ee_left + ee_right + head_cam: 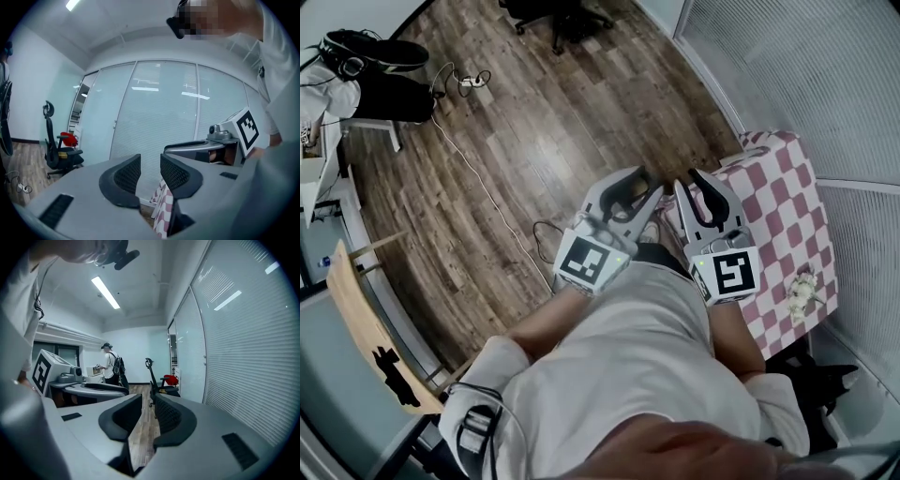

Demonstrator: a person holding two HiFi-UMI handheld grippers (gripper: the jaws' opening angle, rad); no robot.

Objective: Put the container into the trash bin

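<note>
Neither a container nor a trash bin shows in any view. Both grippers are held up close to the person's chest and point roughly level. In the head view my left gripper (639, 187) hangs over the wooden floor, and its jaws stand apart with nothing between them. My right gripper (689, 183) is just beside it, near the edge of the table with the red-and-white checked cloth (787, 216). In the left gripper view the left gripper (150, 176) faces a glass wall with blinds. The right gripper (147, 411) shows a narrow gap with only floor behind it.
A small white bunch of flowers (803, 292) lies on the checked cloth (164, 206). A white cable (478, 178) trails over the floor. An office chair (61, 150) with a red thing on it stands by the glass wall. A person (110, 364) stands far down the room.
</note>
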